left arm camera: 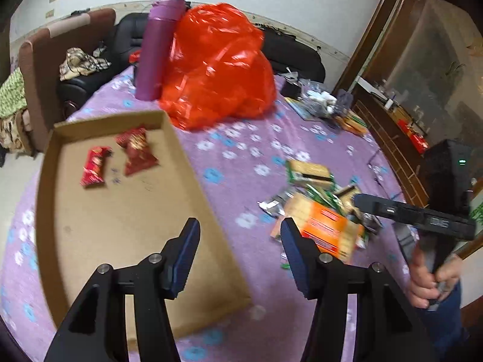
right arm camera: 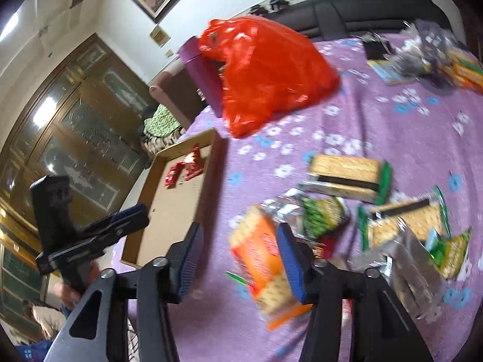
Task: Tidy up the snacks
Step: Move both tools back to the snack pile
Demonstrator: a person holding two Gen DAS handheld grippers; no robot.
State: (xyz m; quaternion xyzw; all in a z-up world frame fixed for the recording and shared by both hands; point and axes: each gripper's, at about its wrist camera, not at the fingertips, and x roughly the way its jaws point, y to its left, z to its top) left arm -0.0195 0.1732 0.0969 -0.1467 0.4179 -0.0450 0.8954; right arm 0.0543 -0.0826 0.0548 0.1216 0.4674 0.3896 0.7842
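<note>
Both grippers empty, jaws spread, nothing between the pads. Left gripper point(left arm camera: 240, 241) hangs over the right wall of the cardboard tray point(left arm camera: 193, 163); right gripper point(right arm camera: 238, 247) hangs over the snack pile, with the orange cracker pack point(right arm camera: 259, 256) showing in the gap below but not pinched.

Tray sits at the table's left edge on the purple flowered tablecloth point(left arm camera: 241, 150). Two red snack packets point(left arm camera: 95, 166) lie in its far end, side by side, apart from the walls. Rest of the tray floor is bare cardboard.

Loose pile sits right of the tray, near the table's front edge: orange cracker pack, two green-edged sandwich-cracker packs point(right arm camera: 347, 175), green packets point(right arm camera: 323, 214), silver wrappers point(right arm camera: 410, 271). Frames are motion-blurred, labels unreadable.

Red plastic bag point(left arm camera: 217, 66) and purple bottle point(left arm camera: 157, 48), touching, stand behind the tray. More clutter at the far right corner.
</note>
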